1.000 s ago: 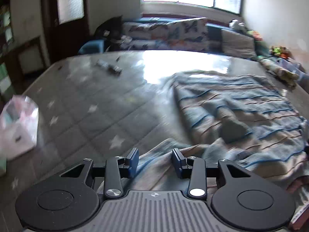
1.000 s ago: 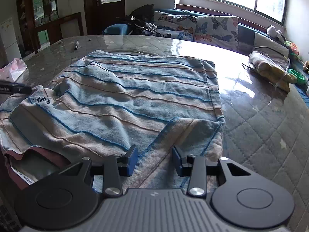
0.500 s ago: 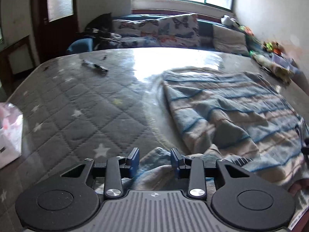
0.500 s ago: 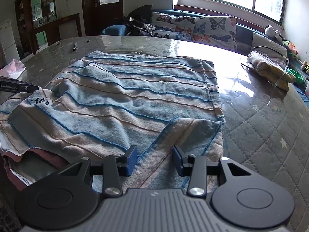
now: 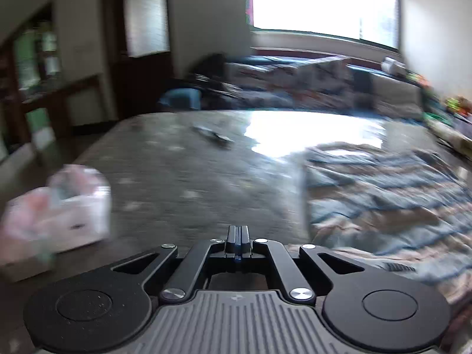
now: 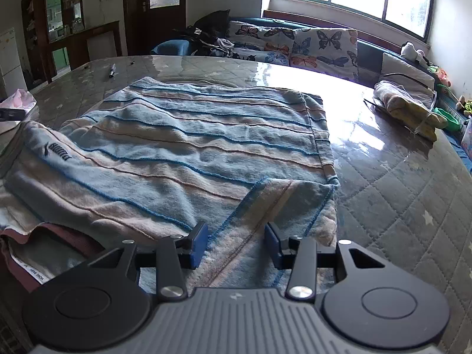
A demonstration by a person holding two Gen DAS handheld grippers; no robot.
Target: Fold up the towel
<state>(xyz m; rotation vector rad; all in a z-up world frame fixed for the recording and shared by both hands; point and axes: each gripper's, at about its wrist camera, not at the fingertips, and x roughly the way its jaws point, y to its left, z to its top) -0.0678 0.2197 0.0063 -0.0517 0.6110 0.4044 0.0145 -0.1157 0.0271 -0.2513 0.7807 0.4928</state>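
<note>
The blue and beige striped towel [image 6: 191, 144] lies spread on the quilted table [image 6: 398, 194], with its near right corner folded over. My right gripper [image 6: 235, 244] hovers over that folded corner. It is open, and the cloth lies between its blue pads [image 6: 199, 243] untouched. In the blurred left wrist view my left gripper [image 5: 237, 233] is shut, with its pads pressed together and no cloth visible between them. There the towel [image 5: 383, 200] lies to its right and runs under its right side. The left gripper shows as a dark tip [image 6: 10, 114] at the towel's left edge.
A pen [image 6: 112, 70] lies far left on the table. A pink and white pack [image 5: 59, 206] sits near the left edge. A bundled cloth [image 6: 407, 109] lies at the far right. A sofa with butterfly cushions [image 6: 295, 47] stands behind the table.
My left gripper's jaws have closed fully. The left gripper has lifted and tilted up, so the towel end between its jaws has dropped out of sight. The right gripper has stayed put.
</note>
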